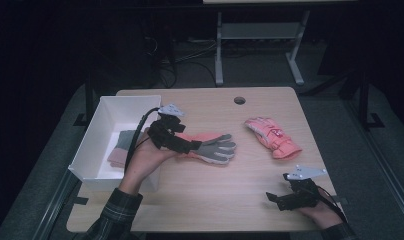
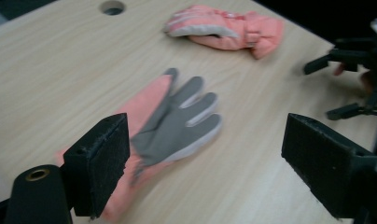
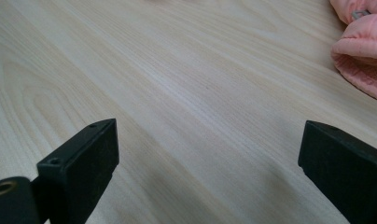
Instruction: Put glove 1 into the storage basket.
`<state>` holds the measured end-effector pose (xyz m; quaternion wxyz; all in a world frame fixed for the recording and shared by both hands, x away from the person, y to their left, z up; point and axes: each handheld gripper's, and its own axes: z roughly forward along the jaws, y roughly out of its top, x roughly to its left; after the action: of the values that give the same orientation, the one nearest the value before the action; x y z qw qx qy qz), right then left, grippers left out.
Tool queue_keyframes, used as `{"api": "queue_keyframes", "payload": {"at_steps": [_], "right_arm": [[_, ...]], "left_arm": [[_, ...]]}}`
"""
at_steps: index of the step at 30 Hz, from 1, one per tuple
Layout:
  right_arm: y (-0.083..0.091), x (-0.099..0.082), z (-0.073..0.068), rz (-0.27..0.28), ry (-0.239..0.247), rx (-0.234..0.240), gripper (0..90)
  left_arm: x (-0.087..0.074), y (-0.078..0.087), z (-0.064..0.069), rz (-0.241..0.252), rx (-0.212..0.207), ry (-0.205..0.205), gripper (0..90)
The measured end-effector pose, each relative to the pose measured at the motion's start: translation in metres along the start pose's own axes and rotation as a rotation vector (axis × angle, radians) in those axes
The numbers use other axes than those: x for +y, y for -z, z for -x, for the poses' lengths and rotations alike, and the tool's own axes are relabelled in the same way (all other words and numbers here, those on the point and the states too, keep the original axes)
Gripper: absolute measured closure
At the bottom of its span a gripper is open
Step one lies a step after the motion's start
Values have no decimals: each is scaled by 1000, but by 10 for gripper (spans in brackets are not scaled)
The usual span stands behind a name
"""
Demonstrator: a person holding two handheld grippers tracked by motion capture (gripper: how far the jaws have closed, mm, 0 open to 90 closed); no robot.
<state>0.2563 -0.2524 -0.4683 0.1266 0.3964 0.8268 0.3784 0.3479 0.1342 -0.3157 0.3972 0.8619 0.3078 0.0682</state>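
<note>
Pink glove (image 2: 170, 123) lies palm-up under the left gripper (image 2: 205, 154), jaws wide; right gripper (image 1: 282, 199) wide too, resting apart

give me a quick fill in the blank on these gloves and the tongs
1. The palm of the glove under the left tongs is coloured ____.
2. The white box sits at the table's ____ edge.
3. The jaws of the right tongs stand ____, with nothing between them.
4. The number of pink gloves lying on the table is ____.

Missing words: grey; left; open; two
</note>
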Motion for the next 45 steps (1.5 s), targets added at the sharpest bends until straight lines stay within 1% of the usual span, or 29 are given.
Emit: {"api": "queue_keyframes", "payload": {"at_steps": [1,3,4,5,6,7,9,10,11,12,13,14,15,16,20,21,22,23,24,25,26,29,34,35,38,39,42,43,45], "right_arm": [[0,0,0,-1,0,0,47],[0,0,0,-1,-1,0,48],[0,0,0,-1,-1,0,48],[0,0,0,-1,-1,0,47],[0,0,0,-1,-1,0,47],[0,0,0,-1,-1,1,47],[0,0,0,-1,0,0,47],[0,0,0,0,0,1,47],[0,0,0,0,-1,1,48],[0,0,0,0,-1,1,48],[0,1,0,-2,-2,1,48],[0,1,0,-4,-1,1,47],[0,1,0,-6,4,3,48],[-1,1,-1,-5,3,3,48],[-1,1,-1,-3,-1,8,48],[-1,1,-1,-2,1,10,47],[-1,1,-1,-2,1,10,47],[-1,1,-1,-4,4,9,48],[-1,1,-1,-4,8,9,47],[-1,2,-1,-6,2,9,47],[-2,2,0,-6,5,8,48],[-2,3,-2,-8,3,7,47],[-2,1,-1,-11,8,10,48],[-2,1,-1,-5,4,12,48],[-2,1,-1,-6,5,10,48],[-2,1,-1,-6,9,11,48],[-2,1,-2,-11,8,13,48],[-3,1,-2,-13,7,14,48],[-3,1,-2,-15,4,13,48]], "left_arm": [[-1,-5,7,-4,-9,-18,165],[-2,-10,13,4,-20,-20,191],[-2,-10,13,4,-20,-20,214],[-4,-16,17,1,-25,-32,232],[-4,-16,17,1,-25,-32,238],[-8,-23,20,-1,-38,-36,262],[-11,-30,22,-11,-38,-49,296],[-14,-34,24,-12,-39,-44,320],[-16,-37,24,-21,-36,-51,342],[-16,-37,24,-21,-36,-51,369],[-19,-46,25,-34,-42,-48,393],[-19,-46,25,-34,-42,-48,404],[-21,-51,26,-58,-33,-69,425],[-21,-51,26,-58,-33,-69,444],[-26,-64,24,-77,-5,-82,550],[-28,-66,25,-72,-1,-68,590],[-28,-66,25,-72,-1,-68,623],[-29,-70,23,-74,11,-77,623],[-30,-73,23,-78,22,-72,663],[-31,-76,21,-82,30,-69,739],[-34,-81,17,-78,30,-50,783],[-37,-86,11,-80,46,-34,897],[-39,-94,0,-76,100,0,897],[-39,-94,0,-76,100,0,897],[-38,-102,-6,-91,138,-10,897],[-38,-102,-6,-91,138,-10,898],[-39,-107,-11,-80,162,-1,897],[-38,-109,-14,-71,180,7,897],[-37,-110,-18,-66,189,17,897]]}}
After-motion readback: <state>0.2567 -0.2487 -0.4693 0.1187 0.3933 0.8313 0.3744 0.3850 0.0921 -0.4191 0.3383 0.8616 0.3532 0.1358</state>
